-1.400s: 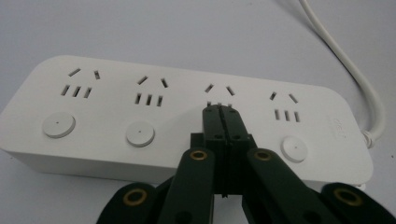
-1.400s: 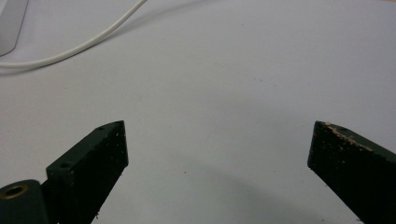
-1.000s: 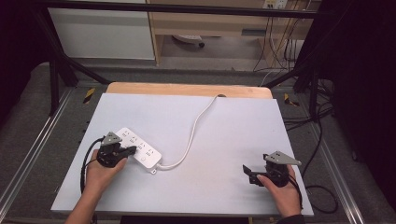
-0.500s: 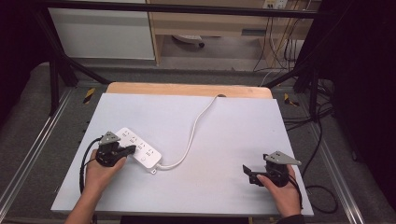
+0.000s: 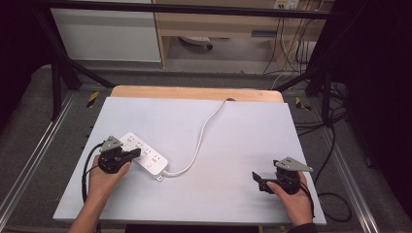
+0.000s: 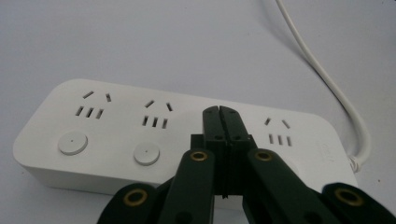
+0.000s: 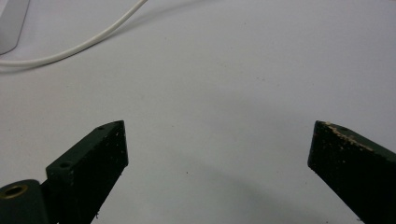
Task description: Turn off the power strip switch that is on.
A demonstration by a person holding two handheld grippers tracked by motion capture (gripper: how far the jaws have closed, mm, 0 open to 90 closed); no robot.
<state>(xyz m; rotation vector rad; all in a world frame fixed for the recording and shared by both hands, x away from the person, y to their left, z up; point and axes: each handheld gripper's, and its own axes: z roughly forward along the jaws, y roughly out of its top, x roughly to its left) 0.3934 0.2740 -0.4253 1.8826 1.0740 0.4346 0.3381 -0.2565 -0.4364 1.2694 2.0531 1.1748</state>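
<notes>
A white power strip (image 5: pixel 144 157) lies at the left of the table, its white cord (image 5: pixel 204 133) curving to the far edge. My left gripper (image 5: pixel 134 153) is shut, tips over the strip's top. In the left gripper view the closed jaws of my left gripper (image 6: pixel 219 110) rest above the strip (image 6: pixel 116 126) between the second and third sockets, hiding a button. The round buttons (image 6: pixel 73 143) show beside the sockets. My right gripper (image 5: pixel 257 180) stands open over bare table at the right, with nothing between its fingers (image 7: pixel 100 149); the right gripper (image 7: pixel 219 140) faces the cord (image 7: pixel 84 44).
The table (image 5: pixel 252 131) is a pale grey sheet over a wooden top. Beyond its far edge stand a shelf unit and a white cabinet (image 5: pixel 107 34). Black cables (image 5: pixel 335 145) hang off the right side. Metal rails run along both sides.
</notes>
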